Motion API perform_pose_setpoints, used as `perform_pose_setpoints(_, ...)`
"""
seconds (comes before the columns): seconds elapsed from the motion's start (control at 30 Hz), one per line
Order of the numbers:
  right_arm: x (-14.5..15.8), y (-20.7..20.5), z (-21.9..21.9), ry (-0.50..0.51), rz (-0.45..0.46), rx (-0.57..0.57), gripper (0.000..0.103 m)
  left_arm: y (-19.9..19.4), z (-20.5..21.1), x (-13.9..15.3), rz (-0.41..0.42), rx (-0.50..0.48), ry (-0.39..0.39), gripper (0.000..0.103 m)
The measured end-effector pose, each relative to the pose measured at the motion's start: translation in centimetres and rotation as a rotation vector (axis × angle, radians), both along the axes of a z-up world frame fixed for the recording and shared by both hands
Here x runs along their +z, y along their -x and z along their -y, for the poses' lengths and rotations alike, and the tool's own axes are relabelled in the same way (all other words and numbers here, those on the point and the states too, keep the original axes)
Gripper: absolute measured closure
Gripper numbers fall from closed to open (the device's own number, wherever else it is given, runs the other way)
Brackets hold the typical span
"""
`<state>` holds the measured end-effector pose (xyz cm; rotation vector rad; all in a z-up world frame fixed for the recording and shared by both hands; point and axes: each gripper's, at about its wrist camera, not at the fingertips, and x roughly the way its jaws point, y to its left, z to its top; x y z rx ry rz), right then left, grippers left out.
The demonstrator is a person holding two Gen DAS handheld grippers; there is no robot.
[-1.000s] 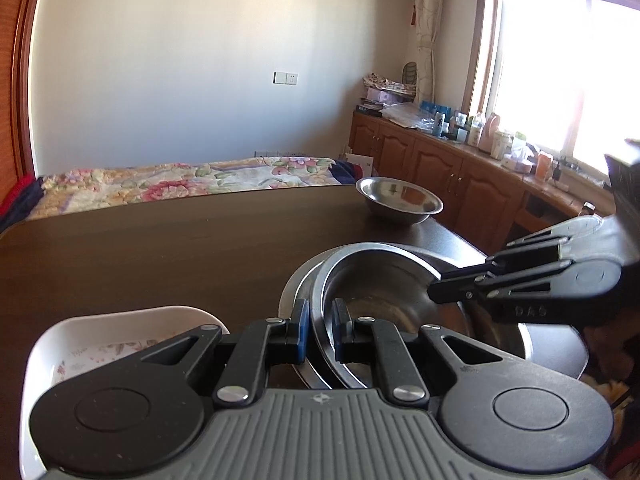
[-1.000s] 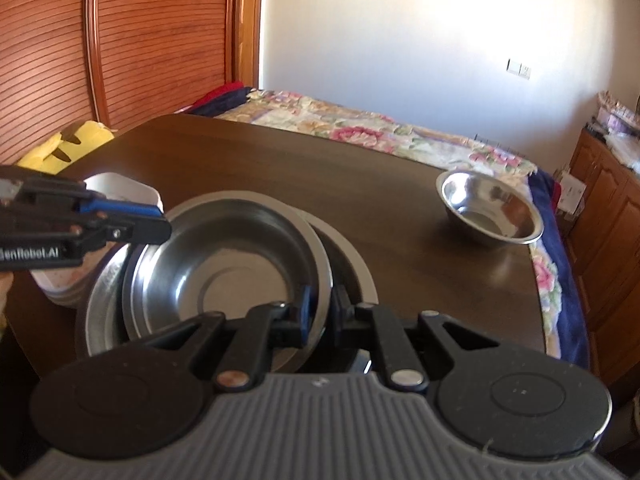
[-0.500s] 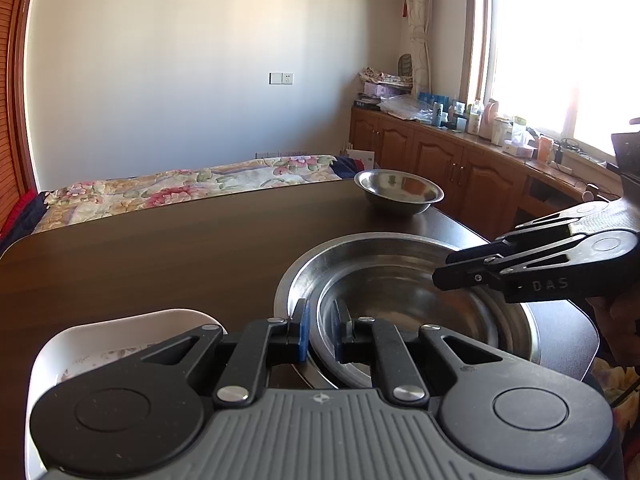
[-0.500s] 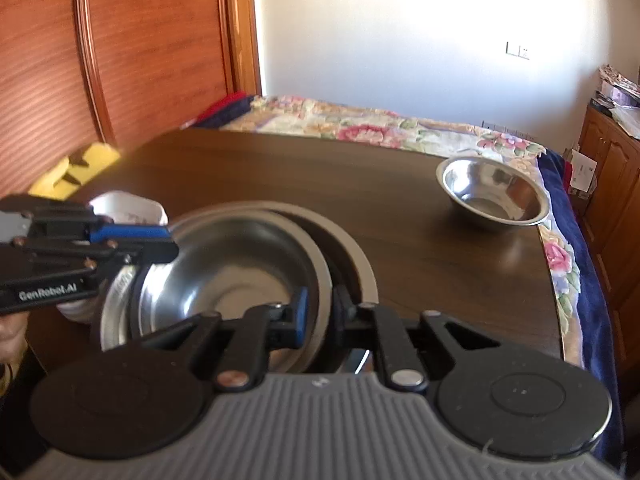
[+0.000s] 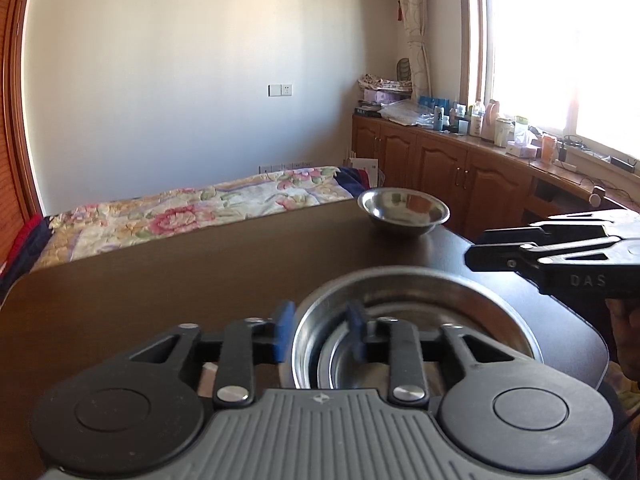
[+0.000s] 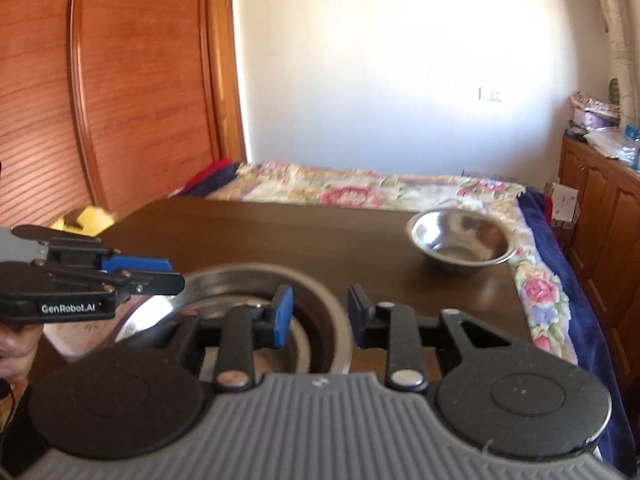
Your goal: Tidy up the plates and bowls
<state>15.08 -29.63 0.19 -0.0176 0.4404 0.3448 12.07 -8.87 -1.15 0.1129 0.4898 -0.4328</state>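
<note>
While the left gripper (image 5: 320, 332) has its fingers spread wide astride the near rim of the large steel basin (image 5: 416, 280) on the dark table (image 5: 160, 280), the right gripper (image 6: 318, 320) is likewise parted wide over that basin's opposite rim. A second dish seems nested inside the basin, though blur hides it. Beyond the basin, near the table's far edge, sits the small steel bowl (image 5: 403, 210).

Black linkage fingers with blue pads (image 5: 283, 332), silver pivot screws, grey ribbed housing flanked by round black discs. White lettering: "GenRobot.AI" on left gripper (image 6: 140, 274), "DAS" on right gripper (image 5: 492, 254). Bare skin on hand (image 6: 16, 346).
</note>
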Motion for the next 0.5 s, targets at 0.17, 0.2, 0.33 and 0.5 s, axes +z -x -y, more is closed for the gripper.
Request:
perform_pose_setpoints(0.17,-0.1,-0.2,2.3,-0.018,0.070,-0.056,0.053,-1.7,1.5,1.0,0.015,-0.010,-0.020,0.030)
perform_pose_setpoints(0.2,-0.1,-0.3,2.8,-0.030,0.078,-0.067,0.049,-2.0,2.0,1.2,0.021,-0.011,-0.028,0.027)
perform_pose_setpoints(0.33,-0.4,-1.2,4.8,-0.059,0.090,-0.083,0.026,-2.9,3.3,2.0,0.051,-0.021,-0.046,0.011)
perform_pose_setpoints(0.5,-0.7,-2.4,6.4,-0.055,0.121,-0.111,0.002,-4.1,5.3,2.8,0.051,-0.045,-0.062,0.007)
